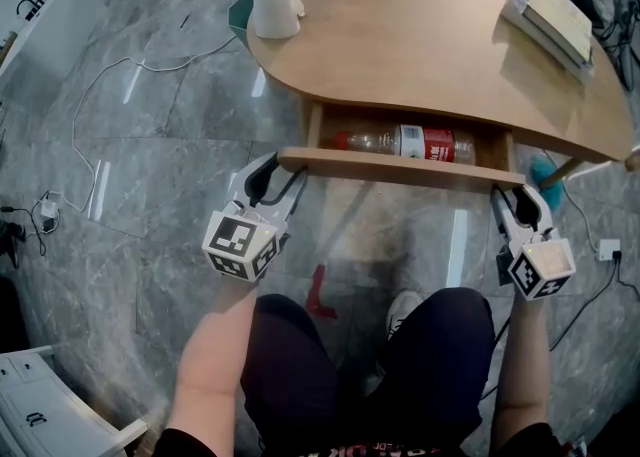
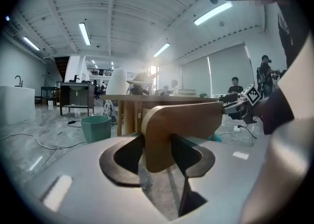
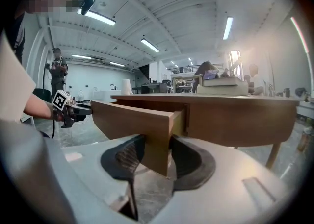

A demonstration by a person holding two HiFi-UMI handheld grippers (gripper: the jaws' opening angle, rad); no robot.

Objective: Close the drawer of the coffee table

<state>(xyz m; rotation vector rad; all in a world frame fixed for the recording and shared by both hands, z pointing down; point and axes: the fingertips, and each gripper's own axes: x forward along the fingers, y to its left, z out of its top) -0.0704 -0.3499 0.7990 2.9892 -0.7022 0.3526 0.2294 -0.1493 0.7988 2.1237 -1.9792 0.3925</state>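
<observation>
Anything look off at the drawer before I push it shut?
Only the plastic bottle: it lies on its side inside the open drawer, just behind the drawer front. No spill or damage shows. The left gripper and right gripper clamp the front's two ends.

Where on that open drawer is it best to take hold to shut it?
The drawer front, at its two ends, coming from the front. It is a thin flat board standing clear of the table, so jaws can straddle it, as the left gripper and right gripper do; an end each should keep the push even.
</observation>
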